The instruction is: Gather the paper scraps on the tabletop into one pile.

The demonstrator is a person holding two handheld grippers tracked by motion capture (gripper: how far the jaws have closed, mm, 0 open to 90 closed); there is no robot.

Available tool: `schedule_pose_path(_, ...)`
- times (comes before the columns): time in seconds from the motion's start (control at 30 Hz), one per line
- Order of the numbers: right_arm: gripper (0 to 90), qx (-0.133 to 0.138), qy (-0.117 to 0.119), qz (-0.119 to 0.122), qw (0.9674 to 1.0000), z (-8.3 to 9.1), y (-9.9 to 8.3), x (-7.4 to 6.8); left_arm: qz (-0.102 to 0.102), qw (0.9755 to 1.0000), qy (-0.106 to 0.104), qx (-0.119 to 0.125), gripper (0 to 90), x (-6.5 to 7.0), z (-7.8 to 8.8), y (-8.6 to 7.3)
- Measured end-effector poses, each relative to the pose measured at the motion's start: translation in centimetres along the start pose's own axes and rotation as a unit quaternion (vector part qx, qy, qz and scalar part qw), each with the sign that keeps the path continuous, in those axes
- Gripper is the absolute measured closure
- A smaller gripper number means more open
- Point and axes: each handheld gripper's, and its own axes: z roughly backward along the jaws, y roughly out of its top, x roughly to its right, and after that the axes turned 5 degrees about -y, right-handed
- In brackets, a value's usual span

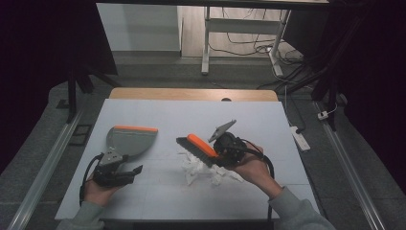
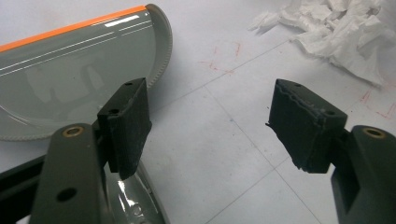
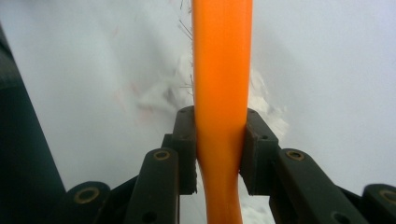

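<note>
Your right hand-held gripper (image 1: 218, 154), just right of centre in the high view, is clamped shut on the orange handle of a small brush (image 1: 197, 148); in the right gripper view the pads (image 3: 184, 140) press both sides of that handle. The brush's long axis runs from lower right to upper left, its head toward the dustpan and its dark bristles facing down, just above the pile of torn white paper (image 1: 203, 171) on the worktop (image 1: 268, 120). Your left hand-held gripper (image 1: 136, 171), lower left, stands wide open with nothing between its pads, beside the grey dustpan (image 1: 130, 139), whose orange lip faces the upper edge of the frame. To sweep well, I judge you should lower the bristles behind the paper and draw it toward the pan, steadying the pan first
</note>
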Motion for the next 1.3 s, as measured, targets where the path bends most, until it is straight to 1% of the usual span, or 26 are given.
schedule_pose_path(0.07,70.4,-0.011,0.007,-0.023,0.9996,-1.0,0.9,0.1,0.001,1.0000,0.000,0.000,30.3,0.0,0.1,0.0)
schedule_pose_path(0.1,70.4,-0.018,0.013,-0.027,0.9994,-1.6,1.4,-0.1,0.000,1.0000,0.000,0.000,30.3,0.0,0.1,0.0)
schedule_pose_path(0.17,70.4,-0.017,0.023,-0.030,0.9991,-2.7,2.5,-0.2,0.001,1.0000,0.001,0.001,30.3,0.0,0.1,-0.1)
schedule_pose_path(0.2,70.4,-0.015,0.022,-0.033,0.9991,-3.2,3.1,-0.2,0.001,1.0000,0.001,0.001,30.3,-0.1,0.1,-0.1)
schedule_pose_path(0.23,70.4,-0.012,0.023,-0.041,0.9988,-3.7,3.6,-0.2,0.001,1.0000,0.001,0.001,30.3,-0.2,0.1,-0.1)
schedule_pose_path(0.27,70.4,-0.010,0.031,-0.054,0.9980,-4.2,4.0,-0.1,0.002,1.0000,0.001,0.002,30.3,-0.2,0.2,-0.1)
schedule_pose_path(0.3,70.4,-0.011,0.038,-0.065,0.9971,-4.9,4.4,0.1,0.002,1.0000,0.001,0.002,30.3,-0.2,0.2,-0.1)
schedule_pose_path(0.37,70.4,-0.024,0.046,-0.080,0.9954,-6.3,5.0,0.2,0.002,1.0000,0.001,0.002,30.3,-0.2,0.2,-0.1)
schedule_pose_path(0.43,70.4,-0.034,0.058,-0.101,0.9926,-7.8,5.3,0.2,0.001,1.0000,0.000,0.002,30.3,-0.2,0.1,-0.1)
schedule_pose_path(0.5,70.4,-0.031,0.079,-0.119,0.9892,-9.1,5.7,0.3,0.000,1.0000,0.001,0.001,30.3,-0.1,0.1,-0.1)
schedule_pose_path(0.57,70.4,-0.025,0.090,-0.138,0.9860,-10.1,6.0,0.4,0.000,1.0000,0.001,0.000,30.3,-0.1,0.0,-0.1)
schedule_pose_path(0.6,70.4,-0.023,0.089,-0.146,0.9849,-10.6,6.2,0.5,0.000,1.0000,0.001,0.000,30.3,-0.1,0.0,-0.1)
schedule_pose_path(0.63,70.4,-0.021,0.081,-0.152,0.9848,-11.2,6.3,0.7,-0.001,1.0000,0.001,-0.001,30.3,-0.1,0.0,-0.1)
schedule_pose_path(0.7,70.4,-0.019,0.078,-0.169,0.9823,-12.0,6.3,1.5,-0.001,1.0000,0.001,0.000,30.3,0.0,0.1,-0.1)
schedule_pose_path(0.77,70.4,-0.026,0.058,-0.176,0.9824,-12.5,6.0,2.3,-0.001,1.0000,0.000,0.000,30.3,-0.1,0.1,-0.1)
schedule_pose_path(0.83,70.4,-0.037,0.065,-0.195,0.9780,-12.5,5.2,3.5,-0.001,1.0000,0.000,0.000,30.3,-0.1,0.1,-0.2)
schedule_pose_path(0.87,70.4,-0.038,0.061,-0.199,0.9774,-12.3,4.8,3.8,-0.001,1.0000,-0.001,0.000,30.3,-0.2,0.1,-0.2)
schedule_pose_path(0.9,70.4,-0.040,0.053,-0.198,0.9779,-11.9,4.4,4.1,-0.001,1.0000,-0.001,0.000,30.4,-0.2,0.0,-0.2)
schedule_pose_path(0.97,70.4,-0.040,0.049,-0.202,0.9774,-11.2,3.6,4.5,-0.002,1.0000,-0.002,-0.002,30.3,-0.1,-0.1,-0.1)
schedule_pose_path(1.0,70.4,-0.034,0.050,-0.200,0.9779,-10.7,3.4,4.5,-0.003,1.0000,-0.002,-0.004,30.4,-0.1,-0.2,-0.1)
schedule_pose_path(1.03,70.4,-0.022,0.052,-0.197,0.9788,-10.1,3.3,4.3,-0.005,1.0000,-0.002,-0.005,30.4,0.0,-0.2,-0.1)
schedule_pose_path(1.07,70.4,-0.004,0.053,-0.189,0.9806,-9.2,3.3,4.0,-0.006,1.0000,-0.002,-0.005,30.3,0.0,-0.2,-0.1)
schedule_pose_path(1.1,70.4,0.007,0.054,-0.186,0.9810,-8.6,3.4,3.7,-0.006,1.0000,-0.002,-0.004,30.3,0.1,-0.2,-0.1)
schedule_pose_path(1.17,70.4,0.033,0.055,-0.166,0.9840,-7.1,3.6,2.9,-0.004,1.0000,-0.001,-0.002,30.4,0.0,-0.1,-0.1)
schedule_pose_path(1.23,70.4,0.044,0.067,-0.152,0.9852,-5.8,3.7,2.3,-0.003,1.0000,-0.001,-0.002,30.4,0.0,0.0,-0.1)
schedule_pose_path(1.3,70.4,0.042,0.079,-0.137,0.9865,-4.9,3.5,1.5,-0.003,1.0000,0.000,-0.002,30.4,0.0,0.0,-0.1)
